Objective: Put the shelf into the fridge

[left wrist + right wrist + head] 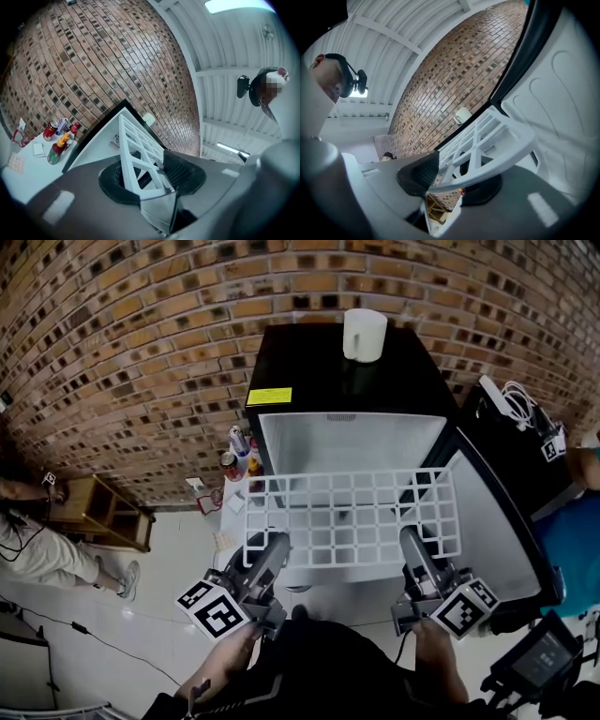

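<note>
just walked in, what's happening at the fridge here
A person is holding a white grid shelf with two handheld grippers. The left gripper clamps its near left edge, and the right gripper clamps its near right edge. The shelf is level in front of the small black fridge, whose door stands open to the right. It isn't seated inside yet.

A white jug (364,334) stands atop the black fridge (305,362); left of the fridge, bottles (55,152) crowd a white tabletop (33,171).
</note>
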{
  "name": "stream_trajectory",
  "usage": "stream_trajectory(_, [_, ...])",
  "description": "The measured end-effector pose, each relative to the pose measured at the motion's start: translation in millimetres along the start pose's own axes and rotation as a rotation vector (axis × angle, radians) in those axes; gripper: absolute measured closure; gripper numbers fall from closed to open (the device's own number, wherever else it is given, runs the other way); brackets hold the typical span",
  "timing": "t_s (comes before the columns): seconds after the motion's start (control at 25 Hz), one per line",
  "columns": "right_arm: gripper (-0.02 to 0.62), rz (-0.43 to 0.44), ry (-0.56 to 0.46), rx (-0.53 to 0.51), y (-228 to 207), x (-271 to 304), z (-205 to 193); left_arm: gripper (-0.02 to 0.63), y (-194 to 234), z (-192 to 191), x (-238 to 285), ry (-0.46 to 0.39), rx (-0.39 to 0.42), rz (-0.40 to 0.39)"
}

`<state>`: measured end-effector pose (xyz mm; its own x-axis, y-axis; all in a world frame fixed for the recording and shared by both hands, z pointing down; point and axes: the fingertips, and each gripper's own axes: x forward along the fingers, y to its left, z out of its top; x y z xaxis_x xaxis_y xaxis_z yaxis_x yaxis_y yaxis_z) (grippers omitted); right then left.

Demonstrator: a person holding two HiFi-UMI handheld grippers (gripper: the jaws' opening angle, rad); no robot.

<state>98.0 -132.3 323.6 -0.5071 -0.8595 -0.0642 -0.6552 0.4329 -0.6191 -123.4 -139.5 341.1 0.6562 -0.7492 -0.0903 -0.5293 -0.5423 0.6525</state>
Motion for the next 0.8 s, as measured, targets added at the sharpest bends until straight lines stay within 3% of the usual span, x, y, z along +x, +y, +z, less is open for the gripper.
stream_trajectory(0.2, [0.448,0.003,-0.022,-0.003,-9.9,26.9,-2.7,0.463,24.4,12.2,13.8,0.0,0.003,-0.008])
stream_trajectory(0.48, [0.449,-0.068,-0.026,0.05,-25.9,45.5,-13.4,0.462,50.1,14.5,34.6,0.044,0.012,-0.031])
stream_trajectory(0.8, [0.448,-0.083,-0.033,0.05,-72.1,60.9,-37.2,0.462,89.8,-15.8,58.0,0.097,-0.001,-0.036])
